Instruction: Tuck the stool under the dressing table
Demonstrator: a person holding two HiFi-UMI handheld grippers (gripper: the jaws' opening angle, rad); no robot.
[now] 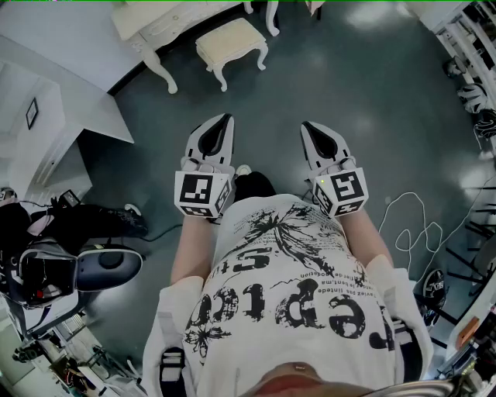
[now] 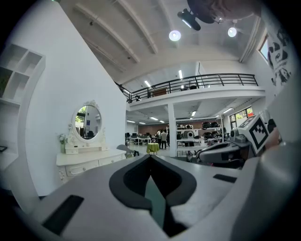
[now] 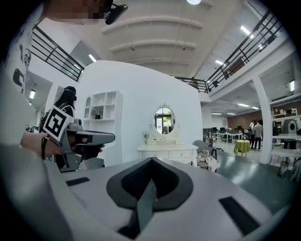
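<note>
The cream cushioned stool (image 1: 230,45) stands on the dark floor, out in front of the white dressing table (image 1: 167,19), a good way ahead of me. My left gripper (image 1: 223,121) and right gripper (image 1: 308,127) are held side by side at waist height, both pointing toward the stool and far short of it. Each is shut with nothing between its jaws. The left gripper view shows the dressing table (image 2: 87,159) with its oval mirror (image 2: 88,121) beyond the left gripper (image 2: 151,158). In the right gripper view the table (image 3: 167,152) lies straight past the right gripper (image 3: 152,161).
A white shelf unit (image 1: 46,132) stands at the left, with a person in black (image 1: 85,221) and dark equipment below it. White cables (image 1: 418,225) lie on the floor at the right, near racks (image 1: 473,54). A grey chair (image 3: 207,155) with cloth on it sits right of the dressing table.
</note>
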